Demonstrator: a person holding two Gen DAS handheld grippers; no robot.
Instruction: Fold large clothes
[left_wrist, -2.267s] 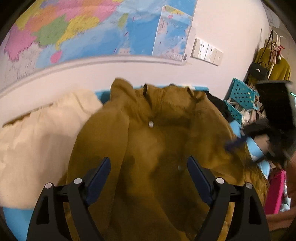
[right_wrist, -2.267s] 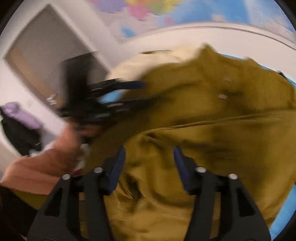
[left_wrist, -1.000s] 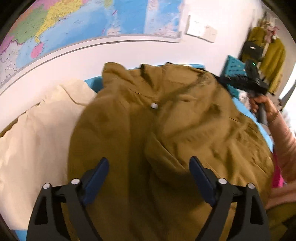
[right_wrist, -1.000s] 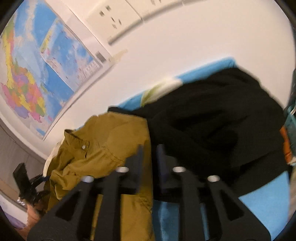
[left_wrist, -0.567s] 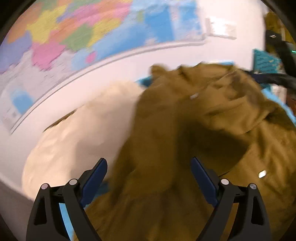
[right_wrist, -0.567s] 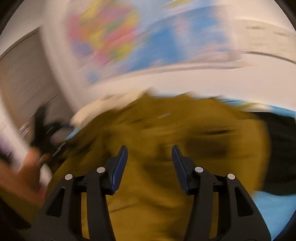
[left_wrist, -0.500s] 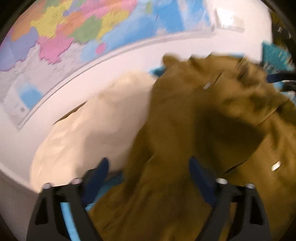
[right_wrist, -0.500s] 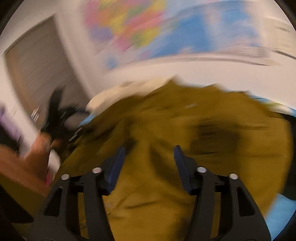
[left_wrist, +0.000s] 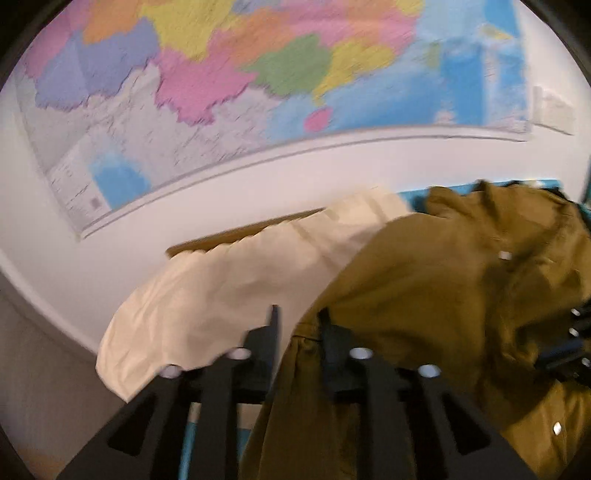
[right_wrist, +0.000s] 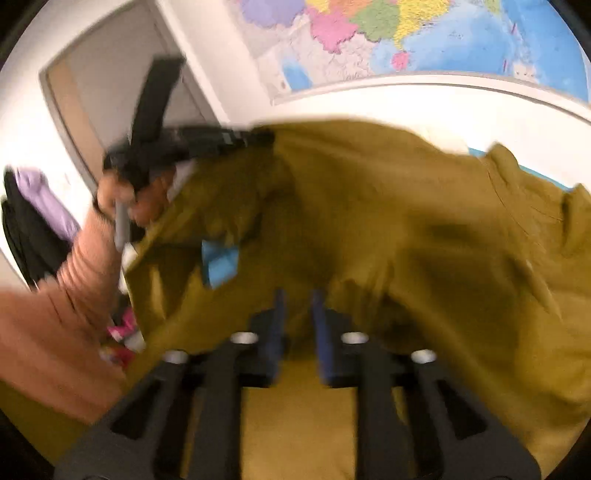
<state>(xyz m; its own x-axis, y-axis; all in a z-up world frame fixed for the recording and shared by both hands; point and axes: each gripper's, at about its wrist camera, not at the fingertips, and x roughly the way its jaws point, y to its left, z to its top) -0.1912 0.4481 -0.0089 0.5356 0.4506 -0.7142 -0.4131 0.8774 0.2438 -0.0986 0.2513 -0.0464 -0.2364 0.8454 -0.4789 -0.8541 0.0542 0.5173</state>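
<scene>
Cream fabric, a pale garment (left_wrist: 236, 291), lies to the left of the olive shirt (left_wrist: 436, 295) in the left wrist view, and the shirt's left edge overlaps it. Behind both, a wall map (left_wrist: 258, 74) covers the wall above the shirt. The left gripper (left_wrist: 298, 321) stands at the shirt's left edge with its jaws drawn narrow and a fold of the olive cloth pinched between them, at the seam where shirt meets cream fabric. A strip of blue surface (left_wrist: 413, 197) shows just behind the shirt collar. At the shirt's right edge, the dark frame of the other tool enters the view. In the right wrist view, the person's left hand (right_wrist: 114, 199) grips the left gripper's handle to the left of the shirt, and that tool's tips reach the shirt's upper left edge. The olive shirt fills the centre and right, bunched and raised; the picture is motion-blurred. The right gripper (right_wrist: 298, 314) sits at the shirt's lower middle, jaws narrow, closed on a gathered ridge of the olive cloth.
</scene>
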